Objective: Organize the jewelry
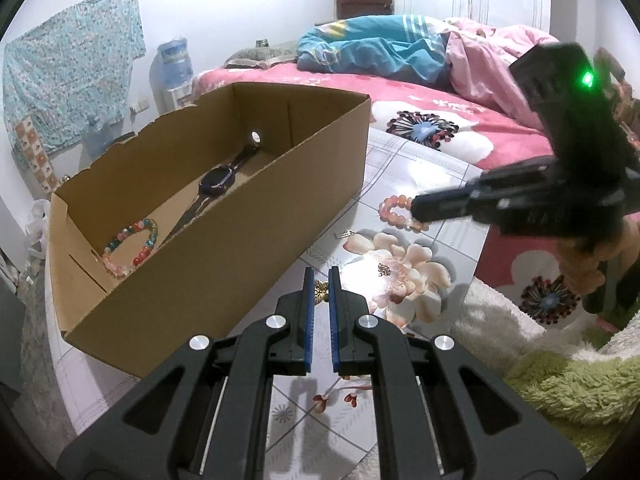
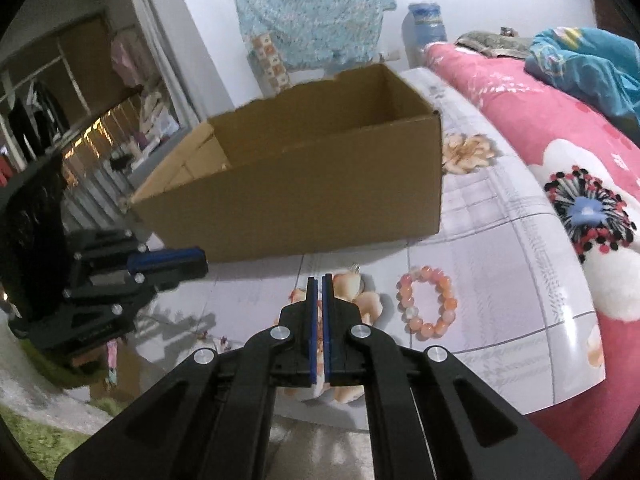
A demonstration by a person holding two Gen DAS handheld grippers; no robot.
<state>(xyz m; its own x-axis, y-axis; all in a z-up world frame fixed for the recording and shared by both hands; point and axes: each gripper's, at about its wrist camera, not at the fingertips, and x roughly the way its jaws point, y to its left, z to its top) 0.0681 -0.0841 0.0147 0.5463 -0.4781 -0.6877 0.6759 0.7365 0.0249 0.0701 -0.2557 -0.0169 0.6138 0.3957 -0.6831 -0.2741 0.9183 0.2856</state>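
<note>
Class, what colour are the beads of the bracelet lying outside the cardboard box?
Orange-pink with a few pale beads; the bracelet shows best in the right wrist view.

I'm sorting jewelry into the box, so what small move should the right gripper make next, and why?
Probably open the right gripper and shift it over the pink bracelet. Its jaws are shut with nothing visibly between them. The pink bracelet lies loose on the mat, just right of its tips in the right wrist view. The box already holds a watch and a multicolour bracelet.

a blue blanket (image 1: 372,46) is lying crumpled on the pink floral bedsheet (image 1: 460,116); a patterned cloth (image 2: 312,12) is hanging on the wall.
</note>
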